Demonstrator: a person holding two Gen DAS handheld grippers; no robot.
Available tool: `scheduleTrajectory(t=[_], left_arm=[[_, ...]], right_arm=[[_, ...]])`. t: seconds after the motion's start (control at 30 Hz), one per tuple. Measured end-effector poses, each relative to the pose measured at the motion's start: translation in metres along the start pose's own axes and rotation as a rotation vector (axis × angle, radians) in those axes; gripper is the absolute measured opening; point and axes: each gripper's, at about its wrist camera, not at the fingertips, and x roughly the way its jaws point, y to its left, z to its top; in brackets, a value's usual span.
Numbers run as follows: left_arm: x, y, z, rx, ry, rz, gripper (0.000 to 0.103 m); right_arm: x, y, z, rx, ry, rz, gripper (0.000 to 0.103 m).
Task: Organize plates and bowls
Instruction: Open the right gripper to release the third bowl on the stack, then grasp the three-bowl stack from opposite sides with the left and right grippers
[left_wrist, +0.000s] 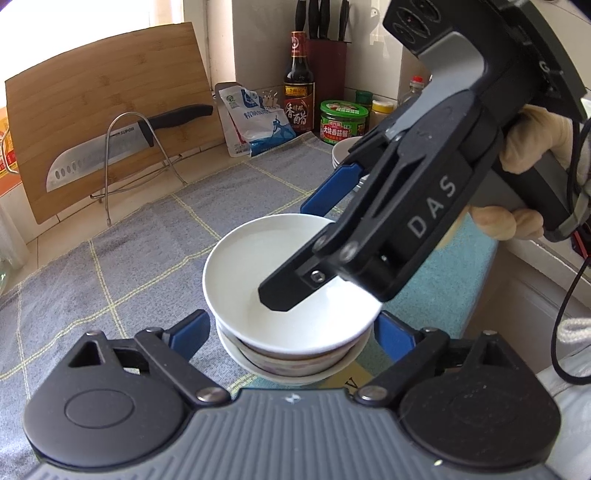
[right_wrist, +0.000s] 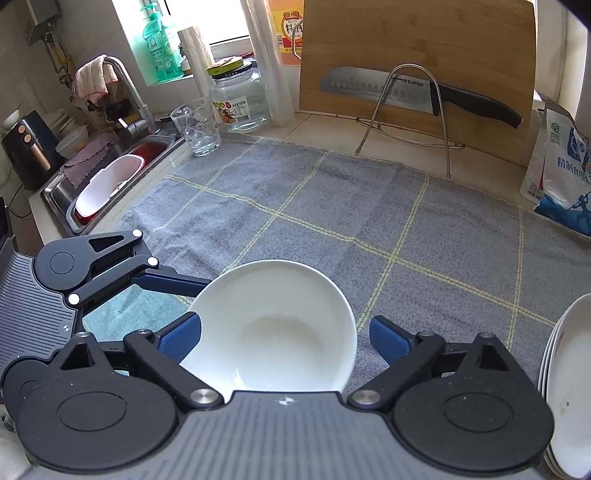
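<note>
The left gripper (left_wrist: 291, 328) stands open astride the stacked white bowls (left_wrist: 295, 325), pads clear of the rim; the right gripper (right_wrist: 284, 332) gapes over the top bowl, one finger inside. Beyond, bare grey cloth (right_wrist: 332, 206) covers the counter up to the cutting board (right_wrist: 417, 66); plates (right_wrist: 569, 387) sit at the right edge

A stack of bowls (left_wrist: 291, 295) sits on the checked cloth (left_wrist: 147, 251) spread over the desk (left_wrist: 207, 166). Far left, a cutting board (left_wrist: 107, 110) leans behind a wire rack (left_wrist: 122, 162) holding a knife (left_wrist: 129, 144). Far right of that stand a salt bag (left_wrist: 255, 118), vinegar bottle (left_wrist: 298, 85) and jar (left_wrist: 343, 120). A stack of plates (right_wrist: 569, 384) lies right of the bowls; the sink (right_wrist: 107, 177) lies far left.
</note>
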Motion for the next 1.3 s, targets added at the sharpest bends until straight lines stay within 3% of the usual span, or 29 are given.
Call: scheduleTrajectory(t=[0.4, 0.67, 1.07, 1.3], left_arm=[[-0.012, 0.010, -0.021, 0.045, -0.027, 0.010, 0.097], [-0.018, 0.022, -0.028, 0.063, -0.039, -0.029, 0.101], [-0.008, 0.027, -0.035, 0.144, -0.029, -0.126, 0.101], [0.004, 0.028, -0.036, 0.155, -0.012, -0.134, 0.101]], right_arm=[[-0.016, -0.004, -0.014, -0.012, -0.036, -0.032, 0.103], [-0.025, 0.019, -0.031, -0.065, -0.073, -0.062, 0.103], [-0.023, 0.043, -0.053, -0.082, -0.023, -0.184, 0.103], [-0.014, 0.036, -0.059, -0.121, 0.013, -0.219, 0.103]])
